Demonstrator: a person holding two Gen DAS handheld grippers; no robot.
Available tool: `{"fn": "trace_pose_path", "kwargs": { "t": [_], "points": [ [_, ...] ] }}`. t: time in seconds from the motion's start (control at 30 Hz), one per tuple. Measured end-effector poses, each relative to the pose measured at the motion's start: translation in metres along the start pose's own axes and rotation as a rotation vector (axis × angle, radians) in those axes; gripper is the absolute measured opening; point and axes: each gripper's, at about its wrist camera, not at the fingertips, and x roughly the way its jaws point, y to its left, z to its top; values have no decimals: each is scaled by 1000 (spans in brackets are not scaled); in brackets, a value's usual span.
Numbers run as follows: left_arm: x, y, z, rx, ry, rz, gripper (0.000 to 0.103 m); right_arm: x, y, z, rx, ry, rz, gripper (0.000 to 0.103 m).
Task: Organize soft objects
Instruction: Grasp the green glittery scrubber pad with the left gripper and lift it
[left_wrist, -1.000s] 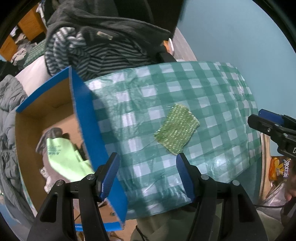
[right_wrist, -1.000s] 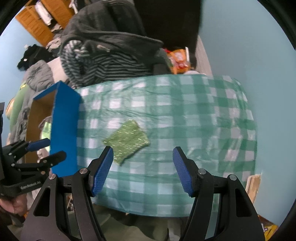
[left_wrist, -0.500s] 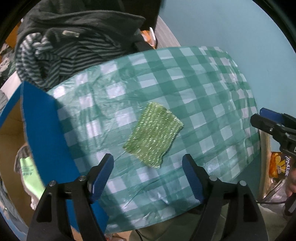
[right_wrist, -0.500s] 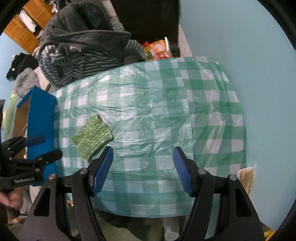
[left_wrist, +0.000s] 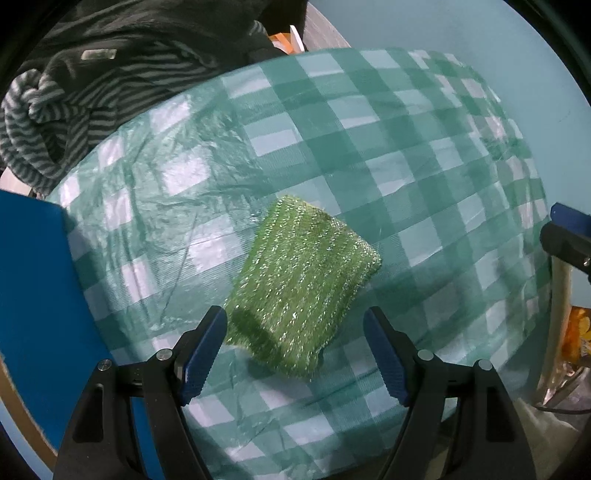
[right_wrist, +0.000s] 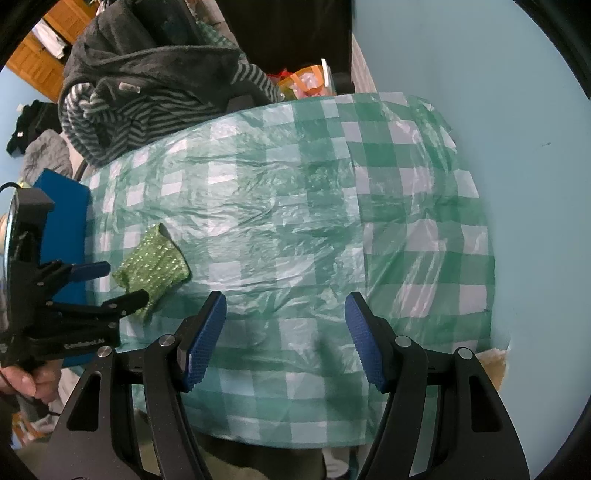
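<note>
Left tool (left_wrist: 293, 354) has closed in on the one green sparkly cloth (left_wrist: 301, 284) since 1 s ago: the cloth was well ahead of the tips then, now its near edge sits between the two blue pads, which are spread apart with nothing gripped. The box interior has dropped out of the left view; only the blue box flap (left_wrist: 40, 295) shows. Right tool (right_wrist: 286, 334) has swung right: the cloth was just ahead of its left pad, now it's off to the left. Its pads are also apart, holding nothing. One cloth, flat on the green-checked worktop (right_wrist: 295, 206), near the flap. Two tools. One pile of striped clothes (right_wrist: 147, 107) behind the worktop.
</note>
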Motion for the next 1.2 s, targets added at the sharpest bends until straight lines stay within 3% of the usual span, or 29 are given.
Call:
{"fn": "trace_pose_path", "kwargs": {
  "t": [0.17,0.43,0.53,0.63,0.7,0.77,1.2],
  "points": [
    [15,-7,1,22,25,42,78,8,-3,3,5,18,5,66],
    [21,-14,1,36,-13,81,75,11,0,4,-11,28,13,66],
    [18,-17,-1,12,-44,85,67,12,3,4,-21,30,14,66],
    [14,-16,-3,0,-69,92,52,11,7,5,-34,30,14,66],
    [10,-14,-4,2,-79,101,33,11,9,5,-39,31,16,66],
    [9,-14,-6,4,-83,123,21,10,11,5,-44,30,19,66],
    [-13,1,-24,-52,-121,65,16,-4,27,4,-112,7,21,66]
  ]
}}
